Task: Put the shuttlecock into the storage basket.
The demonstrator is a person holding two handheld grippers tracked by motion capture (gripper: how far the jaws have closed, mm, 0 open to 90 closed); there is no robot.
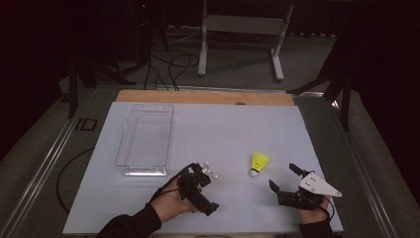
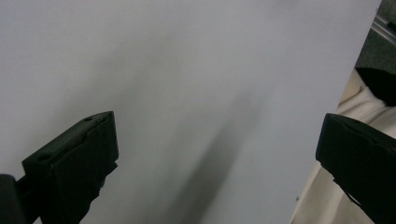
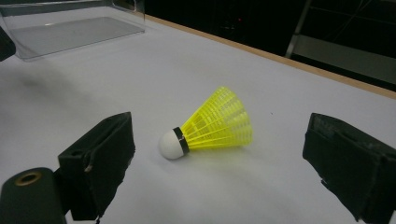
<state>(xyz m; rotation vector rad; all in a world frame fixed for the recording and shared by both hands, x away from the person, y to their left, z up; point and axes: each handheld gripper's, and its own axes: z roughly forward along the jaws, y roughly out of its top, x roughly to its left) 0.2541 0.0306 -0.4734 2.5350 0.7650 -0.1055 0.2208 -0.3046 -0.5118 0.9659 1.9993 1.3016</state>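
My right gripper (image 3: 219, 154) has its jaws wide apart and holds nothing; the yellow shuttlecock (image 3: 210, 126) lies on its side on the white table sheet (image 1: 223, 129) between them, touching neither. My left gripper (image 2: 217, 154) is also wide apart and empty, over bare sheet. The clear plastic tray (image 1: 145, 136) stands at the left, well apart, with nothing inside.
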